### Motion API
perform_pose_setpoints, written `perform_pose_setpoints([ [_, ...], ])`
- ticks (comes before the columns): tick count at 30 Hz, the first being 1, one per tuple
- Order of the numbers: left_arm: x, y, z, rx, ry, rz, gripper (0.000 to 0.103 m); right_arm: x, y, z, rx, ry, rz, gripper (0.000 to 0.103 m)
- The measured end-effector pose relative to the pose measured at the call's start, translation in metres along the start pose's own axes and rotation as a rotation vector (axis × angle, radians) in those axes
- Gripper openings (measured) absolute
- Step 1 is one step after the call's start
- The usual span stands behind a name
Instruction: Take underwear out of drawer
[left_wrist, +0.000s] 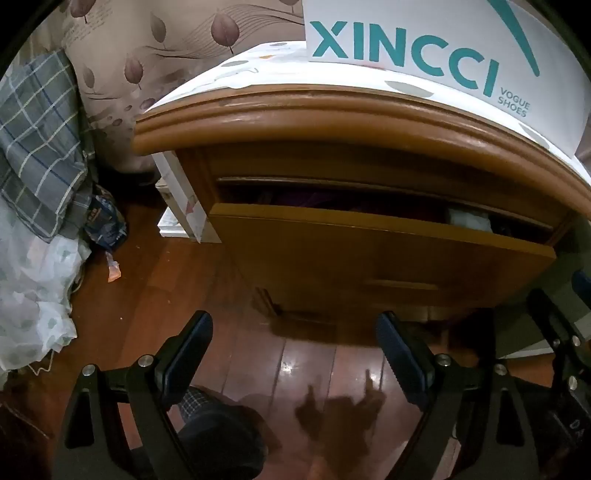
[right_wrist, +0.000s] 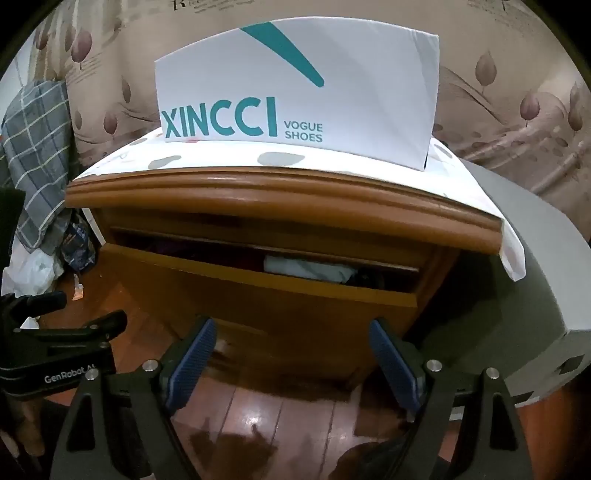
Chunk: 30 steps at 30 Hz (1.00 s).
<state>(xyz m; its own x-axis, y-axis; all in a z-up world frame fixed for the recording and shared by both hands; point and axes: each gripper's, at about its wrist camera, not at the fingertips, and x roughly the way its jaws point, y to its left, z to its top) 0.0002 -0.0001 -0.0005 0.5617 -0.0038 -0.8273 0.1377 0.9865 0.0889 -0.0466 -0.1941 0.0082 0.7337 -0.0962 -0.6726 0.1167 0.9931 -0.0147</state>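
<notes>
I see both grippers, left gripper (left_wrist: 295, 354) and right gripper (right_wrist: 291, 354), spread and empty, below the drawer (right_wrist: 280, 291); white underwear (right_wrist: 310, 271) lies inside, well apart.

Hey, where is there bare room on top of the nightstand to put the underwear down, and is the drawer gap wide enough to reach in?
Free: the cloth-covered strip of the nightstand top in front of the shoe box. The box fills the back. The drawer is open only a narrow slot, with white fabric at its right end; probably tight for a gripper. Floor left of the nightstand is cluttered.
</notes>
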Motion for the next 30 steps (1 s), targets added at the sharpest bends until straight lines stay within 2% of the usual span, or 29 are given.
perform_pose_setpoints([
  [14,0.0037,-0.0009,0.0050,-0.001,0.015,-0.007,0.088,0.0068,-0.0056,-0.0034,0.042,0.043,0.022,0.087],
  [17,0.0012,-0.0014,-0.0027,0.003,0.006,-0.006,0.088,0.0078,-0.0055,-0.0036,0.041,0.050,0.016,0.087],
  [30,0.0030,-0.0014,-0.0017,0.006,0.015,-0.006,0.088,0.0082,-0.0044,-0.0021,0.032,0.052,0.011,0.087],
])
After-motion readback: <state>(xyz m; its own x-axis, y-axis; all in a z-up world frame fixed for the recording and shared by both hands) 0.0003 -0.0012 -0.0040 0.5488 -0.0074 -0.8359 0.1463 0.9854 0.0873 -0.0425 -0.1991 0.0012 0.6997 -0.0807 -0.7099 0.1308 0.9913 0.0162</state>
